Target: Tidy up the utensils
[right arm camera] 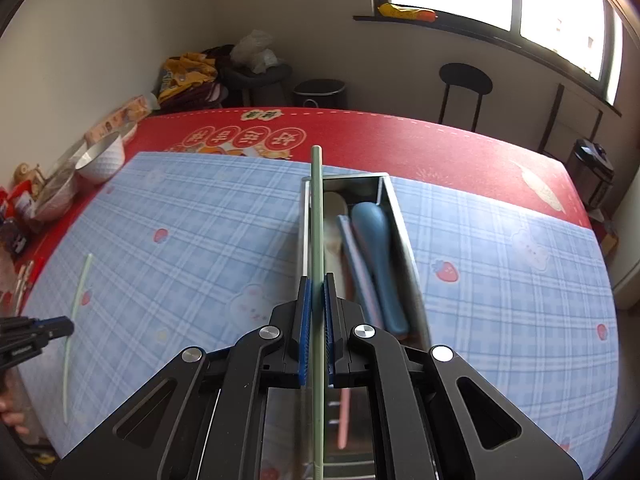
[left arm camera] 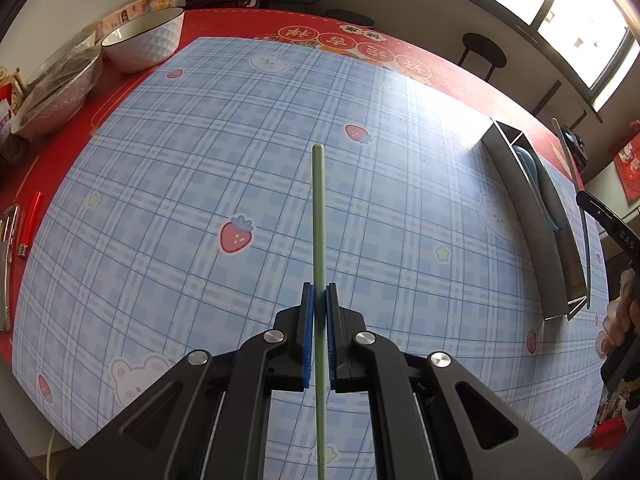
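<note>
The right gripper (right arm camera: 316,292) sits nearest, its jaws clamped on a green chopstick (right arm camera: 317,216) that points out over the steel tray (right arm camera: 394,204) by the desk's right edge. In the tray lie a blue spoon (right arm camera: 374,240), a blue chopstick (right arm camera: 352,248) and a pink utensil. The left gripper (left arm camera: 319,296), jaws clamped on the second chopstick (left arm camera: 319,208), hangs over the blue mat (left arm camera: 160,160) towards the left edge. This looks like the carrying step; next, each stick likely needs lining up lengthwise with the tray before release. Bowls (left arm camera: 148,40) stand at the far left corner.
</note>
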The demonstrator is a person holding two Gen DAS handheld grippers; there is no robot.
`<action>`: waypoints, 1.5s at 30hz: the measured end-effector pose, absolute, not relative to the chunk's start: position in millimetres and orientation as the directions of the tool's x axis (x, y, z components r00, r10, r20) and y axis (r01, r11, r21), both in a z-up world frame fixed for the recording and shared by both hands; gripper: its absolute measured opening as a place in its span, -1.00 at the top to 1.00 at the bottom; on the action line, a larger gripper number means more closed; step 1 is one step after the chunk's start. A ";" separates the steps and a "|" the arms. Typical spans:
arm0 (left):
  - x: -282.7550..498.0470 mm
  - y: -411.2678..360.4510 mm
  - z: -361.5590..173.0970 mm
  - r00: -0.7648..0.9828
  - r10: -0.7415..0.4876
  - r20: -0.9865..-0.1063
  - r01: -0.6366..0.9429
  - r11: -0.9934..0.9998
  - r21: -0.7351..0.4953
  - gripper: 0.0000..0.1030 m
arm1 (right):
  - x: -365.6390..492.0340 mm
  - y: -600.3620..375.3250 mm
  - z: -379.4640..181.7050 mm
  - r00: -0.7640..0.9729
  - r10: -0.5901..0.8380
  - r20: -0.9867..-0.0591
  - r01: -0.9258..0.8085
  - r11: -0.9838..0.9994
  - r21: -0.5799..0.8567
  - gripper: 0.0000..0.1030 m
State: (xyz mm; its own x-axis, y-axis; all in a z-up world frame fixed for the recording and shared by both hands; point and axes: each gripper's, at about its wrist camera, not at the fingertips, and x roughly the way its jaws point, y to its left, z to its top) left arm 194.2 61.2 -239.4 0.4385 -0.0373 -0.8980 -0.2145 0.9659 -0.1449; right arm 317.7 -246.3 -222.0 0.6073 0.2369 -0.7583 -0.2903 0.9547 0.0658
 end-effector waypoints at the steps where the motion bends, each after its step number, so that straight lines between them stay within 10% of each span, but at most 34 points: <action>1: 192.6 62.9 -240.0 0.437 -0.033 -0.899 -0.224 0.964 -0.144 0.89 | 322.5 -248.0 -226.8 0.599 0.225 -0.768 -0.291 0.955 0.052 0.88; 32: 214.5 23.1 -225.1 0.443 -0.081 -0.893 -0.138 0.978 -0.158 0.89 | 277.0 -299.6 -229.7 0.576 0.217 -0.788 -0.089 0.975 0.203 0.85; 35: 222.7 8.8 -218.4 0.445 -0.106 -0.889 -0.116 0.978 -0.175 0.89 | 266.1 -303.4 -225.5 0.570 0.218 -0.792 -0.110 0.976 0.189 0.41; 36: 225.6 3.2 -216.2 0.445 -0.115 -0.888 -0.108 0.977 -0.181 0.89 | 261.4 -305.6 -221.9 0.580 0.229 -0.782 -0.119 0.973 0.197 -0.04; 45: 258.3 -58.7 -195.9 0.449 -0.204 -0.870 -0.057 0.965 -0.255 0.89 | 239.9 -333.6 -203.6 0.615 0.264 -0.743 -0.130 0.963 0.234 -0.66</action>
State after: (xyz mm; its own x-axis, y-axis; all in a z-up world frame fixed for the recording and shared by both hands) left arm 258.3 -58.7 -195.9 0.4490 -0.2038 -0.8700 -0.0567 0.9652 -0.2554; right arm 239.9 -333.6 -203.6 0.6150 0.2640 -0.7431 -0.1304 0.9634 0.2343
